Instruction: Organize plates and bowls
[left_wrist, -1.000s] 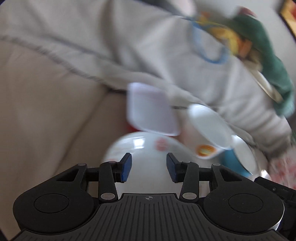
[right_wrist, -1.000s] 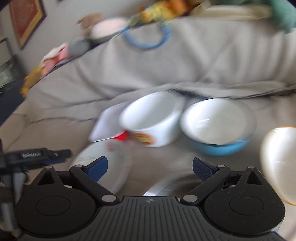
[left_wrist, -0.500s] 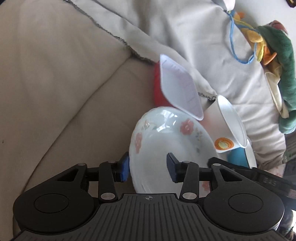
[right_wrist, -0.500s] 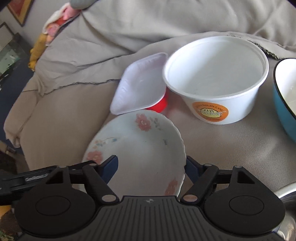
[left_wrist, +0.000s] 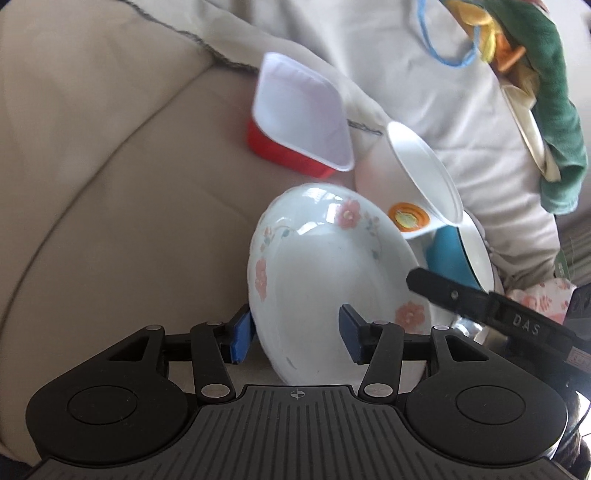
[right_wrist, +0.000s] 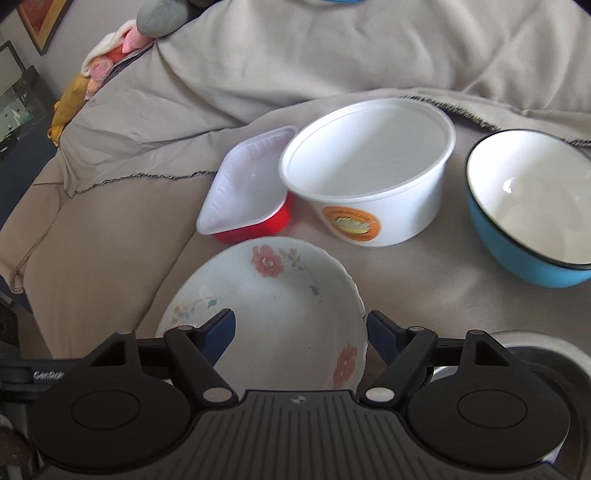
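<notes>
Jaws of my left gripper (left_wrist: 293, 334) opening astride the near rim of the floral plate (left_wrist: 325, 269) on the sofa cushion (left_wrist: 110, 221), my right gripper (right_wrist: 300, 330) spread across its opposite edge, neither pressing, likely to lift it level.

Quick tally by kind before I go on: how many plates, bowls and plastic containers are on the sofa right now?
Plates: 1, the floral plate.
Bowls: 1, the blue bowl. A metal rim at the lower right may be another dish; too hidden to count.
Plastic containers: 2, the round white tub and the red tray.
Total: 4
</notes>
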